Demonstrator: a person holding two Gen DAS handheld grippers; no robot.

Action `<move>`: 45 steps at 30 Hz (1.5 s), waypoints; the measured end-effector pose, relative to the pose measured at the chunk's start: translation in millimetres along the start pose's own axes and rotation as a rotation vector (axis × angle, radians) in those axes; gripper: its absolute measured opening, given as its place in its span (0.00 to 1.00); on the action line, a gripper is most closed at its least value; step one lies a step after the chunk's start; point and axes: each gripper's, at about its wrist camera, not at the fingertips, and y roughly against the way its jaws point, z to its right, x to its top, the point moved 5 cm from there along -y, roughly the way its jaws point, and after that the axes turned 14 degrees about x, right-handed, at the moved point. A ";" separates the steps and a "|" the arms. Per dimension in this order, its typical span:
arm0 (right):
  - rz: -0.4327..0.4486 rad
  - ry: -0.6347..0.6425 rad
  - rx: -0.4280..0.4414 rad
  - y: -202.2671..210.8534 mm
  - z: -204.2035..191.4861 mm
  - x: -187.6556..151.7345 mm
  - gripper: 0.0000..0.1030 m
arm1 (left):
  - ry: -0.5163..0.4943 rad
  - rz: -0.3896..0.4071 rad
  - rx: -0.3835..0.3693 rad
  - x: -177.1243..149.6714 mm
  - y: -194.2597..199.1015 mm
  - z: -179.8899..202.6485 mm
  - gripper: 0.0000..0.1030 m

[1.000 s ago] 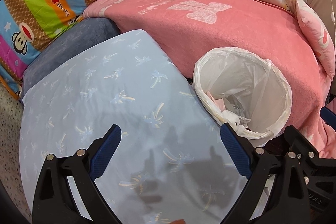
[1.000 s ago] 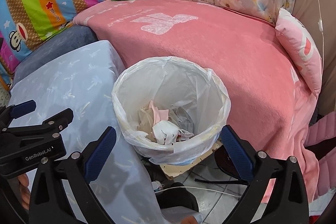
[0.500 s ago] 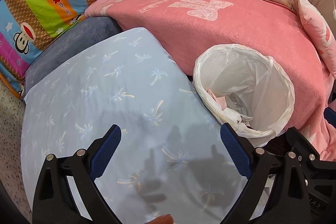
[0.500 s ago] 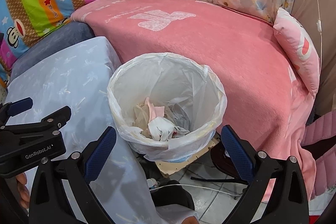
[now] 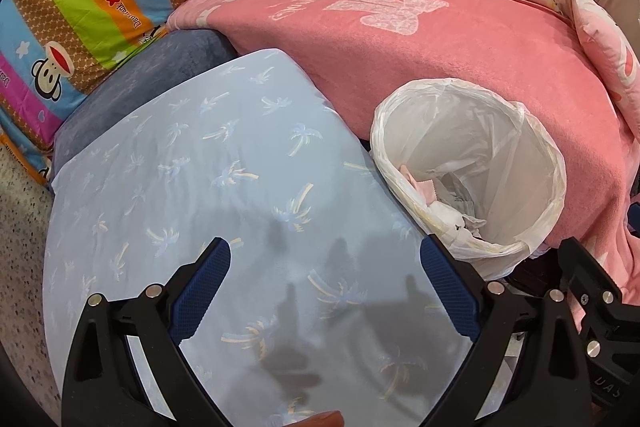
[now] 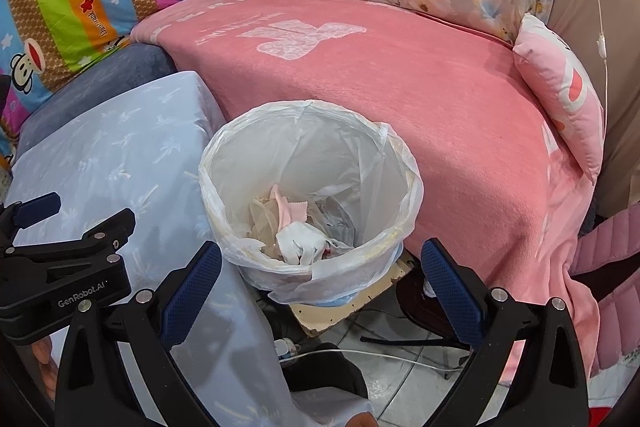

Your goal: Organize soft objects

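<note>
While both tools hang spread and empty, my left tool [image 5: 324, 291] sits over the blue pillow [image 5: 208, 187] and my right tool [image 6: 320, 291] over the bin [image 6: 308, 187]. I judge the pillow light, squashy and a little slick, lying against the pink blanket [image 5: 400, 47]. I'd pinch a corner or seam, where the fabric bunches, not the flat middle.

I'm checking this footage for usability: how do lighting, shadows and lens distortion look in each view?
Left wrist view: even indoor light, sharp; soft shadows of the hand-held grippers fall on the light blue cloth; fisheye bends the pink blanket edge, corners vignetted black. Right wrist view: equally sharp, mild sheen on the bin liner, same barrel curvature.
</note>
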 end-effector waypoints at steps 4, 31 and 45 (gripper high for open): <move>-0.001 0.000 -0.003 1.0 -0.2 -1.3 0.94 | 0.006 -0.009 0.006 -1.6 -0.7 -0.5 0.89; -0.010 -0.002 -0.007 -0.3 3.5 -6.2 0.94 | 0.014 -0.046 0.004 -9.7 -2.4 5.7 0.89; -0.011 -0.002 -0.008 -0.3 3.6 -6.0 0.94 | 0.012 -0.044 0.006 -10.2 -2.4 6.1 0.89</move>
